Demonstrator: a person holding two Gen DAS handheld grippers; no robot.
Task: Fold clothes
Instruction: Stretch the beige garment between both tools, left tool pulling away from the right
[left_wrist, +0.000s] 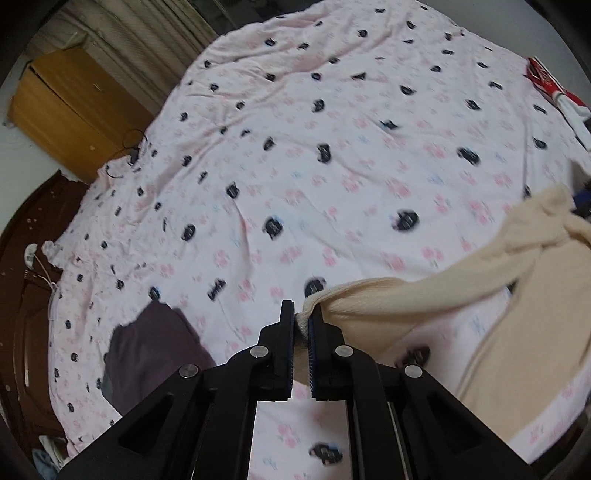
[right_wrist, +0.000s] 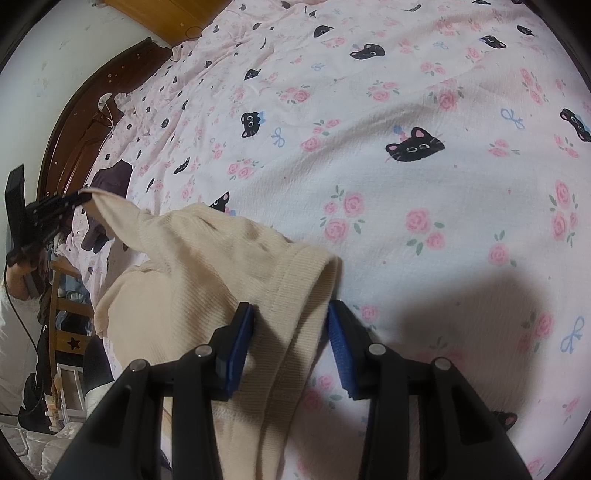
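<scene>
Cream sweater (right_wrist: 207, 266) sleeve (left_wrist: 406, 295) stretched leftward.

Bedroom clutter beyond my grippers

A cat-and-rose sheet (left_wrist: 332, 166) spread ahead of my grippers; a wooden cabinet (left_wrist: 70, 110) stood far left, a dark headboard (right_wrist: 85, 122) curving beside it.

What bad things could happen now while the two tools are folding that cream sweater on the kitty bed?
1. The left tool pinches only the tip of a sleeve of the cream ribbed knit sweater, so the sleeve could slip out if pulled.
2. The right tool has the sweater's ribbed hem between its pads, but they look apart from it. Lifting now might leave that end behind.
3. The dark purple garment lies close by on the pink cat-print bedsheet and might get dragged along.
</scene>
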